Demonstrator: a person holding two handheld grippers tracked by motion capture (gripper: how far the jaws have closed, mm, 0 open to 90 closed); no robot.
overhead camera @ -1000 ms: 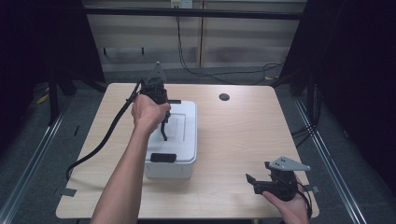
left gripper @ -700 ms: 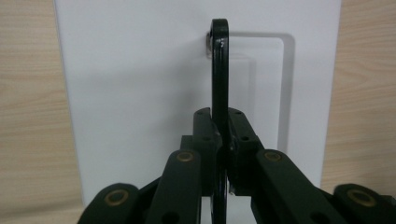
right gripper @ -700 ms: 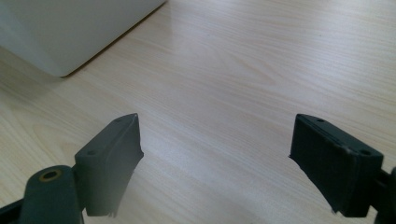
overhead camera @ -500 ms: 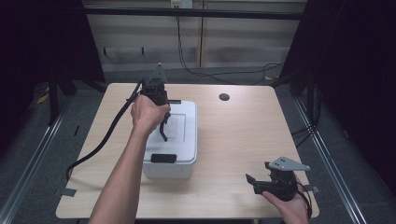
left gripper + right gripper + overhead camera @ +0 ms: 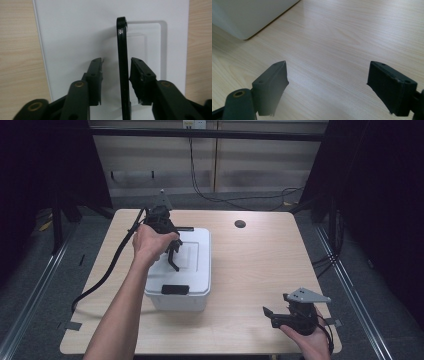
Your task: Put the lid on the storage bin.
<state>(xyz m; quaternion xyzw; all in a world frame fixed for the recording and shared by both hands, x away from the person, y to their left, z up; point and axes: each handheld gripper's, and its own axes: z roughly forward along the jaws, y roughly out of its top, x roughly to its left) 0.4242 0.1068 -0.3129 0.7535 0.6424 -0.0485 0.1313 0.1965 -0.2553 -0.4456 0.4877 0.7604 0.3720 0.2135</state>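
- Hovering over the white box [image 5: 181, 270], your left tool [image 5: 116, 72] has just been opening; the black handle [image 5: 123, 65] stands between its jaws, touching the right pad.
- Your right tool [image 5: 327, 87] rests spread above the counter [image 5: 352, 37].

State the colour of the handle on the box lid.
Black; the handle shows best in the left gripper view.

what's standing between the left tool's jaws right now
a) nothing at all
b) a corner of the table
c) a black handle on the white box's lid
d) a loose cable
c: in the left gripper view the thin black handle rises from the lid of the white box and stands between the jaws of the left tool, which have just been opening, leaving a gap on one side.
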